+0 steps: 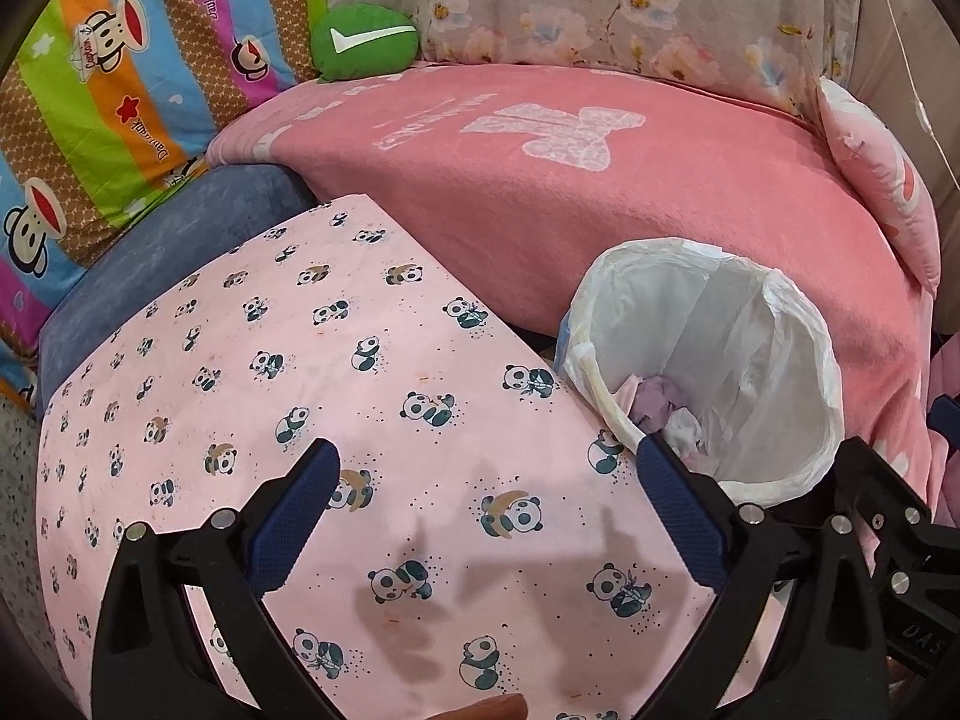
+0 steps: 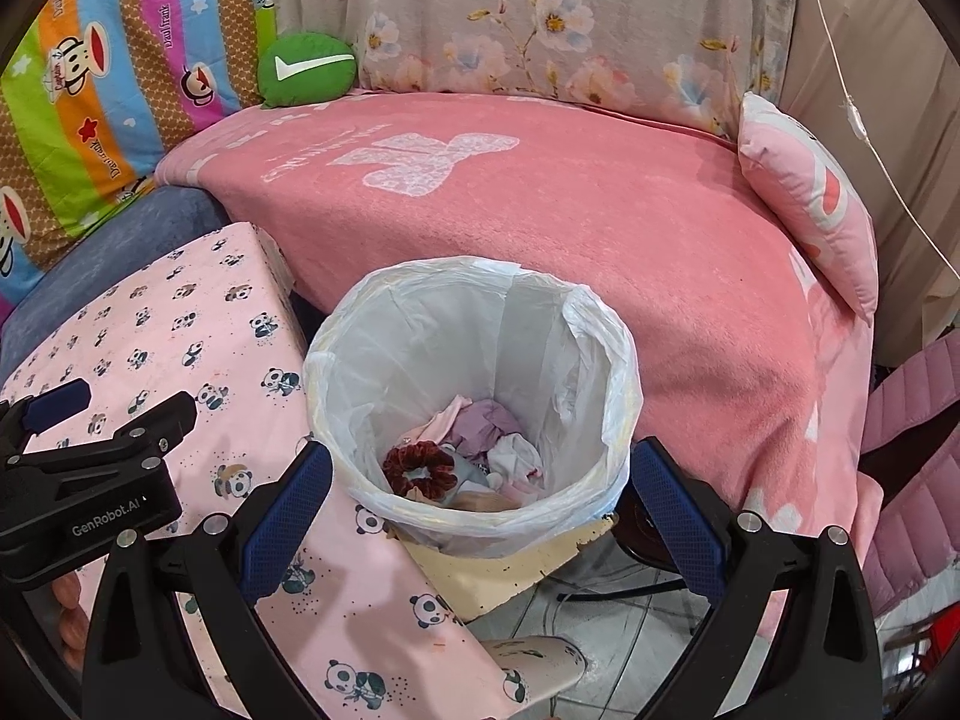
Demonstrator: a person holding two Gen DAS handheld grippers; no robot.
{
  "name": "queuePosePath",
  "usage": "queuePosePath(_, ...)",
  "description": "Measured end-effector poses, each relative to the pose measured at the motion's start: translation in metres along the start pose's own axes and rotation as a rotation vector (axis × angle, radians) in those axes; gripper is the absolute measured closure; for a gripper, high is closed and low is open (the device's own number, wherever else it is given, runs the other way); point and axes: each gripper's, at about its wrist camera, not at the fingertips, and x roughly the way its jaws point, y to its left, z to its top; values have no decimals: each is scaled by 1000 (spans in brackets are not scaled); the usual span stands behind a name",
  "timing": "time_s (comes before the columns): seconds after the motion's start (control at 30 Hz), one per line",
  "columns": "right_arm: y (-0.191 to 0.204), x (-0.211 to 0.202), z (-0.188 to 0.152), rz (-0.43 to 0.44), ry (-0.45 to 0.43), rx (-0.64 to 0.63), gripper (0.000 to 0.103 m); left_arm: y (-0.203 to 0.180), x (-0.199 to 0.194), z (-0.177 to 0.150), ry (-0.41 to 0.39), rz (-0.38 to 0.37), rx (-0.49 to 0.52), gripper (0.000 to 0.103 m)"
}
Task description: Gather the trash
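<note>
A bin lined with a white bag (image 2: 456,324) stands between the panda-print table (image 2: 150,324) and the sofa. Inside lie a dark red scrunchie (image 2: 420,468) and crumpled purple, pink and white scraps (image 2: 480,426). My right gripper (image 2: 480,453) hangs open just above the bin's near rim, nothing between its fingers. My left gripper (image 1: 486,456) is open and holds nothing over the pink panda cloth (image 1: 300,360), left of the bin (image 1: 720,324). In the left wrist view only some of the scraps (image 1: 660,405) show. The left gripper (image 2: 120,405) also appears at the left edge of the right wrist view.
A pink blanket (image 1: 600,180) covers the sofa seat behind the bin. A green cushion (image 1: 365,43) and a pink pillow (image 2: 804,204) rest on it. A pink padded chair (image 2: 912,420) stands right. Tiled floor (image 2: 600,618) shows below the bin. A thin cord (image 2: 852,114) hangs at right.
</note>
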Motion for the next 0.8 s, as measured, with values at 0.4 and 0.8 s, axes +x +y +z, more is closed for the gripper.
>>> queuePosePath(0.4,-8,4,-4,-4,4,15,4,-11,1,-2,5,18,28,8)
queuePosePath(0.8,-12,6,-7,-1,12,24,4,-16,2,-4,5,29,46,8)
